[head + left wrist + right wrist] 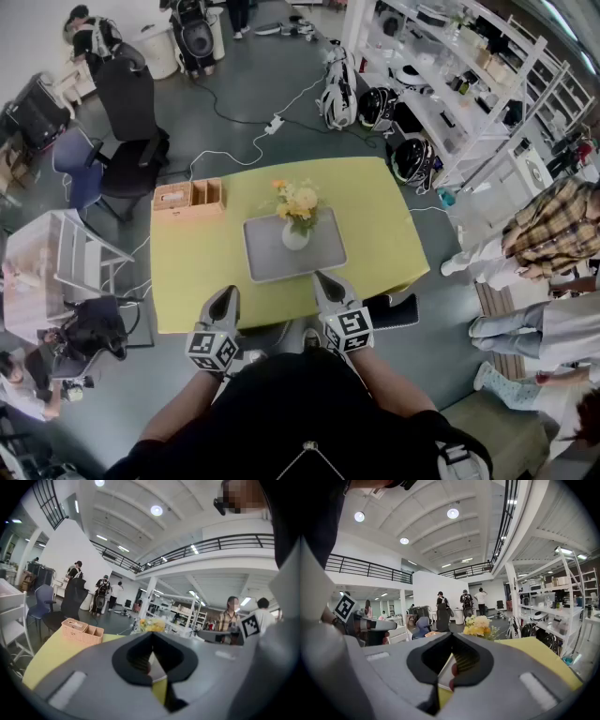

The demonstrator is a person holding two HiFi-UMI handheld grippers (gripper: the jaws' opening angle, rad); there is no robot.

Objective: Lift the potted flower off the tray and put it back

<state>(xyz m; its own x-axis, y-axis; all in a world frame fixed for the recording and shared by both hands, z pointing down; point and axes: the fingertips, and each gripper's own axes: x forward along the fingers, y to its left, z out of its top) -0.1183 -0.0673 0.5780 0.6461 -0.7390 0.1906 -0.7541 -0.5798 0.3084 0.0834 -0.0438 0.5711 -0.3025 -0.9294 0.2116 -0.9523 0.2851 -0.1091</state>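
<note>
Both forearms (pixel 380 370), in dark sleeves, reach forward from the body side by side, each hand carrying its tool almost level with a slight downward tilt. The left tool (pixel 227 292) has its jaws together with nothing between them (the tips meet in its own view). The right tool (pixel 320 277) is likewise closed and empty, with a gap between the two.

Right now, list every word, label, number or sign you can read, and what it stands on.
None can be read as words or numbers.
On the left gripper and right gripper: black-and-white square marker patterns, no letters.
On the shelves: any labels too small to read.
</note>
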